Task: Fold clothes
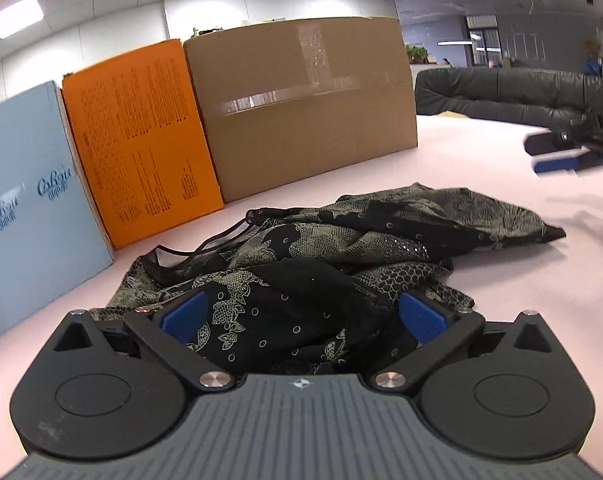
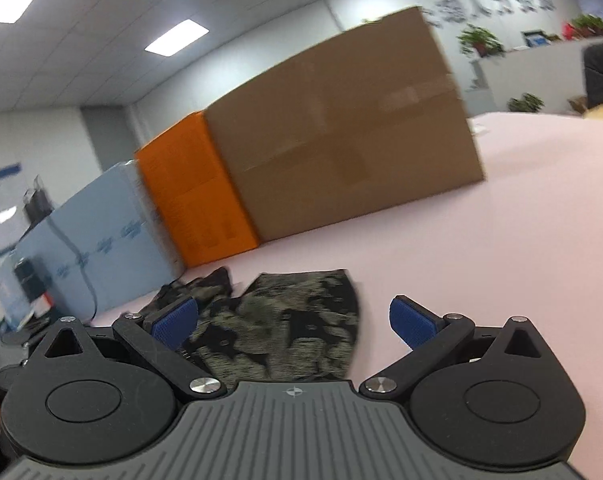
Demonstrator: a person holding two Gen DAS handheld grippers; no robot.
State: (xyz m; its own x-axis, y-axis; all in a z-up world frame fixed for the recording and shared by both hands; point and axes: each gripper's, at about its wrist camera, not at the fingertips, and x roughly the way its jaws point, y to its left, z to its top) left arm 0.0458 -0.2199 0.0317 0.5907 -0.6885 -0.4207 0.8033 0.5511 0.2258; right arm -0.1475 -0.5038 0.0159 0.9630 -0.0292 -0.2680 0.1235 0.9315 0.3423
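Garment (image 1: 341,248) bunched mid-table (image 1: 481,160); boxes (image 1: 301,100) behind, right side open.

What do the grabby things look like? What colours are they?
Both look the same. The left gripper and right gripper each have a grey ribbed body with a tiny compass-like mark, two round black discs at the sides, black link bars with shiny silver pins, and blue jaws with a dotted, grippy texture. No cables or sleeves show on them.

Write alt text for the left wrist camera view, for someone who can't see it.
The left tool, open, straddles a crumpled black patterned garment on a pink table. Blue, orange and brown boxes stand behind; the right tool is at the right edge.
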